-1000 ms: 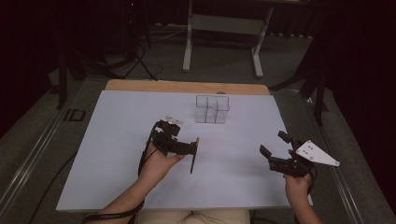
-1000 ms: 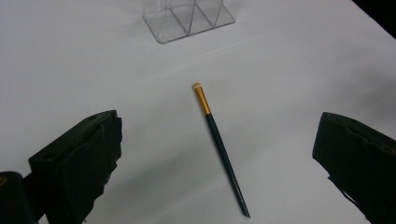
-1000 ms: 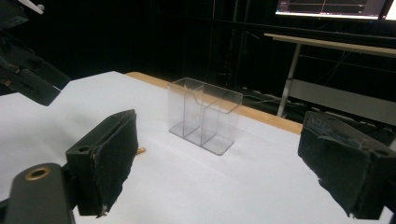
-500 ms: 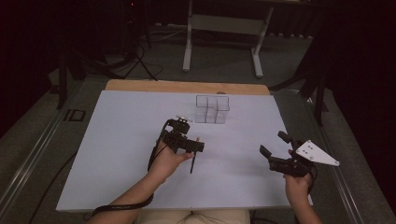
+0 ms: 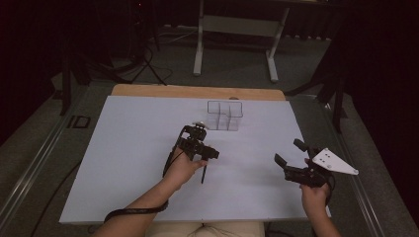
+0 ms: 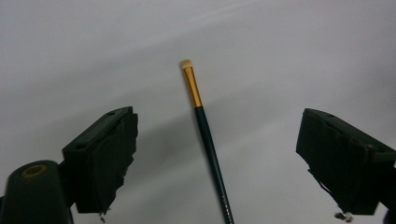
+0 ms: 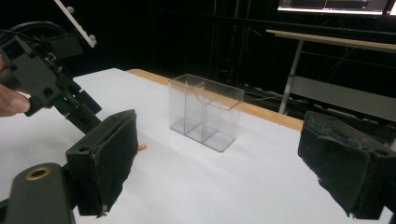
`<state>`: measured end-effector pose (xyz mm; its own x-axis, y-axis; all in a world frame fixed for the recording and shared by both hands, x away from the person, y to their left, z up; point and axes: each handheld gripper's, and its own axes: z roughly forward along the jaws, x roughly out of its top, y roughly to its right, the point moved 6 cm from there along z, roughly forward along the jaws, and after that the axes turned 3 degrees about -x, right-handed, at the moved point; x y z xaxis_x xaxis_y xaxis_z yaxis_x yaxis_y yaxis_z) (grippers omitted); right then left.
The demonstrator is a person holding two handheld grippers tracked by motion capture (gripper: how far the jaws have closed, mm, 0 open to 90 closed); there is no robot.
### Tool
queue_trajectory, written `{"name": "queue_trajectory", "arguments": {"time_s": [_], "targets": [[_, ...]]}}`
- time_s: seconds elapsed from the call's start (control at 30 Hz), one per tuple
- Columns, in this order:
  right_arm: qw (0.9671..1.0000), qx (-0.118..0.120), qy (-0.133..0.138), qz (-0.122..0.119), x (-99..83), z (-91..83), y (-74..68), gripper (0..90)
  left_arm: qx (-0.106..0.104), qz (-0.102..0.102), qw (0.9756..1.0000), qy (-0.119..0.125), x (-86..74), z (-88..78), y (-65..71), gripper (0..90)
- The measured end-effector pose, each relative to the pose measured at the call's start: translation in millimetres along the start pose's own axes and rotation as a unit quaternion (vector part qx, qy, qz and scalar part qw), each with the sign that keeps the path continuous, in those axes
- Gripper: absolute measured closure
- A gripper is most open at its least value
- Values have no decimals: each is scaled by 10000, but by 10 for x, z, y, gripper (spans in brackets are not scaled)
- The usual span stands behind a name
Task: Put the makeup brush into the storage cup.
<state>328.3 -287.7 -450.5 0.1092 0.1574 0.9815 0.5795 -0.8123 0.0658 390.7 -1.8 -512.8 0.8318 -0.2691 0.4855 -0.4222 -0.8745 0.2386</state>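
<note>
A slim makeup brush [image 6: 208, 140] with a dark handle, gold ferrule and pale tip lies flat on the white table [image 5: 128, 148]. My left gripper [image 6: 224, 121] hangs right over it, jaws pointing down on either side of the handle without touching it. The jaws have just been closing a little and still stand wide. From the high view the brush [image 5: 203, 174] pokes out below the left gripper [image 5: 206, 155]. My right gripper [image 5: 289, 151] rests open near the table's right edge, holding nothing. A clear acrylic organizer [image 5: 225, 116] stands behind the left gripper.
In the right gripper view the organizer [image 7: 205, 114], with several compartments, stands upright ahead, with the left gripper [image 7: 70, 105] and the brush tip [image 7: 141, 147] to its left. A wooden strip [image 5: 197, 92] edges the table's far side. Stands and cables sit on the floor beyond.
My left gripper has moved to the right and lowered until it stands over the brush. The brush, the organizer and my right gripper have stayed where they were.
</note>
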Motion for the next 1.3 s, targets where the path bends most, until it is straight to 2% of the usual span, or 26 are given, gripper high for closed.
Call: {"name": "queue_trajectory", "arguments": {"time_s": [0.1,0.17,0.23,0.27,0.3,0.4,0.57,0.63,0.7,0.9,1.0,1.07,1.1,1.13,1.3], "targets": [[10000,5,-3,-9,-2,2,1,122,-9,-85,10000,-49,-3,33,-9,168],[10000,3,-13,-1,-5,4,2,122,3,-140,9999,-99,-15,60,-14,223],[10000,10,-22,-4,-6,5,-2,121,47,-121,9998,-143,-30,87,-19,234],[10000,14,-17,-2,-4,5,-5,122,-1,-114,9998,-169,-37,99,-19,321],[10000,10,-20,-9,-4,5,-6,122,-45,-82,9998,-182,-42,112,-14,356],[10000,12,-24,-10,-4,5,-7,122,5,-130,9997,-191,-50,156,-29,363],[10000,23,-31,-29,-5,10,-9,122,25,-189,9994,-292,-39,253,-28,453],[10000,22,-30,-28,-4,9,-11,122,70,-153,9992,-351,-28,291,-32,462],[10000,25,-25,-44,-1,8,-15,122,23,-181,9989,-435,-17,333,-37,532],[10000,34,-34,-43,-5,10,-12,122,46,-251,9981,-556,24,428,-90,598],[10000,30,-35,-46,-5,10,-10,122,27,-417,9968,-680,28,483,-131,625],[10000,31,-35,-49,-6,10,-9,122,14,-485,9960,-755,37,520,-151,626],[10000,28,-33,-47,-4,9,-10,122,28,-509,9957,-778,43,531,-160,668],[10000,28,-33,-47,-4,9,-10,122,28,-503,9955,-800,50,545,-162,668],[10000,24,-41,-60,-5,11,-13,122,-73,-575,9943,-894,78,580,-163,698]]}}
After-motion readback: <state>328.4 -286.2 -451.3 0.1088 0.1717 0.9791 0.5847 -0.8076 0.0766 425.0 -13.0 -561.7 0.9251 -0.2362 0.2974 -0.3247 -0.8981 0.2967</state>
